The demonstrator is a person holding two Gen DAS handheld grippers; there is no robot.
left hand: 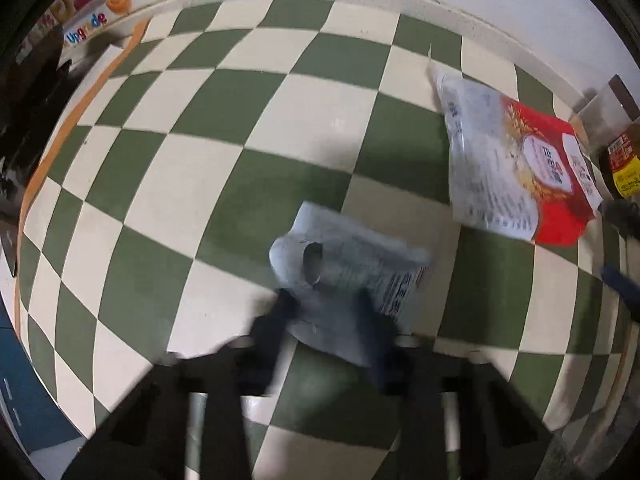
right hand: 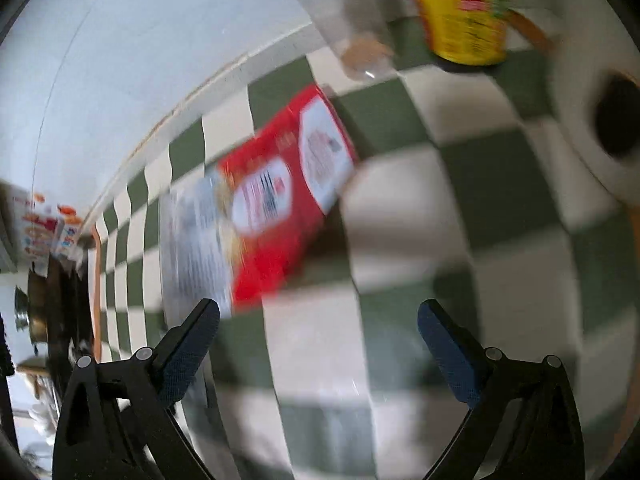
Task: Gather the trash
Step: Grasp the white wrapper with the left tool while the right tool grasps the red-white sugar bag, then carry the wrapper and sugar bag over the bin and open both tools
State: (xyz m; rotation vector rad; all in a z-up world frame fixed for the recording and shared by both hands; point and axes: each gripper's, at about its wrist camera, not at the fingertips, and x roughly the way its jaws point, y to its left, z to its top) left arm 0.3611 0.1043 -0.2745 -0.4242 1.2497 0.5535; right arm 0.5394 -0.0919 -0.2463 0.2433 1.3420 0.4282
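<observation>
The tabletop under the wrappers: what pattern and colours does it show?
A green-and-cream checkerboard tabletop, clearest in the left wrist view.

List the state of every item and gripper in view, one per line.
Crumpled white printed wrapper: clamped between left gripper fingers.
Red-and-white food packet: flat on the checkered surface, untouched.
Right gripper: open, empty.
Clear brown-lidded jar: upright, lid on.
Yellow-labelled dark bottle: upright.
</observation>
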